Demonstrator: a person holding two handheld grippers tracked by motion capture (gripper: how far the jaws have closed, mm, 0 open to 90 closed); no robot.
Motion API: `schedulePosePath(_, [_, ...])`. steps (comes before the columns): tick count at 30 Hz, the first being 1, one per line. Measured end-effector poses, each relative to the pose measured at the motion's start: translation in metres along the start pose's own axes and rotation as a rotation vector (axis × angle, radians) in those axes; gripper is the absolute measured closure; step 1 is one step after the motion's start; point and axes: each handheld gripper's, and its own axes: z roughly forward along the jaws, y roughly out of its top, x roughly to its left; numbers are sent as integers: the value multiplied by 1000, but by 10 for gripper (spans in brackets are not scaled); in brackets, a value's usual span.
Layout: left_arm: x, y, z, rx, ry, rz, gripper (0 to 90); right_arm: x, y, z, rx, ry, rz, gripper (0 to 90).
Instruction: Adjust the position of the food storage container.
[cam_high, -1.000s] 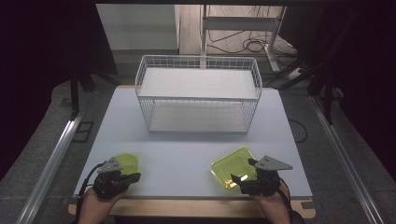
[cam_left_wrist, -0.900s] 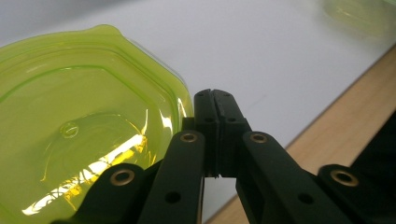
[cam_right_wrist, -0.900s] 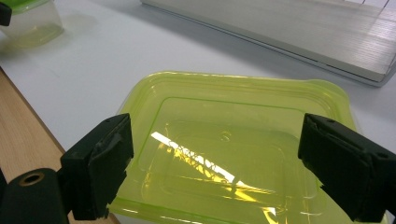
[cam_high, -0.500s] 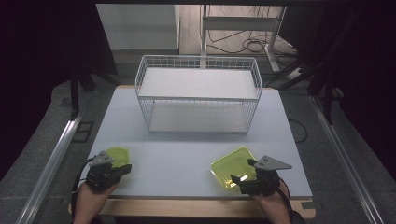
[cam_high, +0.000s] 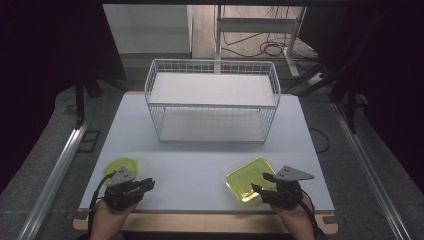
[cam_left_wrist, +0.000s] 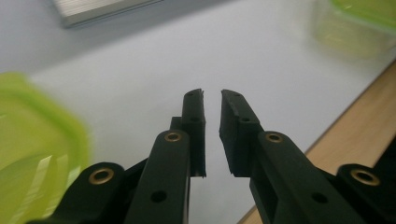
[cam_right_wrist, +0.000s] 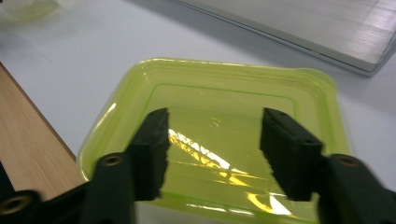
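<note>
A recording lab: white table (cam_high: 210, 160) flanked by aluminium rails (cam_high: 55, 175), black curtains (cam_high: 50, 45), loose floor cables (cam_high: 270, 47).

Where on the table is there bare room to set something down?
Free: the wide strip between the wire basket and the two green containers, and the gap between those containers. Crowded: the front corners, where the left tool and right tool sit.

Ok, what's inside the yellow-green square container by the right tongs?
The yellow-green square container looks empty: through its clear floor only glare and the table show. The right tongs hover over its near part, jaws having just been closing, covering some of the floor there.
</note>
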Motion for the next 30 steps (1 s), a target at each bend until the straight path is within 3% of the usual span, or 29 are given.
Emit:
schedulePosePath(3, [-8,0,7,-15,-38,16,791,-4,1,-4,3,-2,-19,607])
schedulePosePath(7, [-17,0,16,-9,-52,47,767,-11,3,-11,8,-16,-9,818])
schedulePosePath(10, [-23,-1,22,7,-50,68,721,-17,3,-15,12,-18,2,888])
schedulePosePath(14, [-27,-2,26,29,-45,100,654,-25,2,-18,10,-35,12,892])
schedulePosePath(21, [-27,-5,29,52,-43,104,546,-45,-5,-23,15,-100,48,892])
schedulePosePath(30, [-29,-9,31,54,-54,118,406,-58,-13,-21,37,-120,80,892])
